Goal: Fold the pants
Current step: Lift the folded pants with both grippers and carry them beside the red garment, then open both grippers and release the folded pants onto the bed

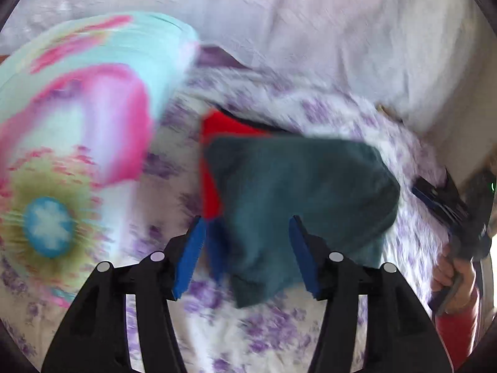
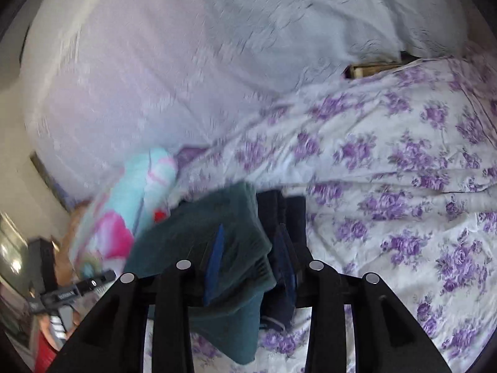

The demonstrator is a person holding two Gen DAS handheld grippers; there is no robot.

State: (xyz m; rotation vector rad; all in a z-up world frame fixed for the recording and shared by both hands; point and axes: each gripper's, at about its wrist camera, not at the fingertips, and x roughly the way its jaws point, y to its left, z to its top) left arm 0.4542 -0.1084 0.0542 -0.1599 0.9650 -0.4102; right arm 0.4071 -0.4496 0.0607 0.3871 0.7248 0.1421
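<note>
Teal pants [image 1: 298,192] folded on the flowered bedsheet [image 1: 279,326], over red and dark clothes. Left gripper [image 1: 247,258] half open, empty, pads clear of the cloth; right gripper [image 2: 248,267] part open, fabric between, grip unclear. Probably soft, light, floppy: best taken at a folded edge.

Both the left gripper [image 1: 247,248] and the right gripper [image 2: 251,261] have black angular arms, round silver screws and blue pads [image 1: 189,258]. At four o'clock, the person's hand [image 1: 452,283] emerges from a red sleeve [image 1: 456,332].
</note>
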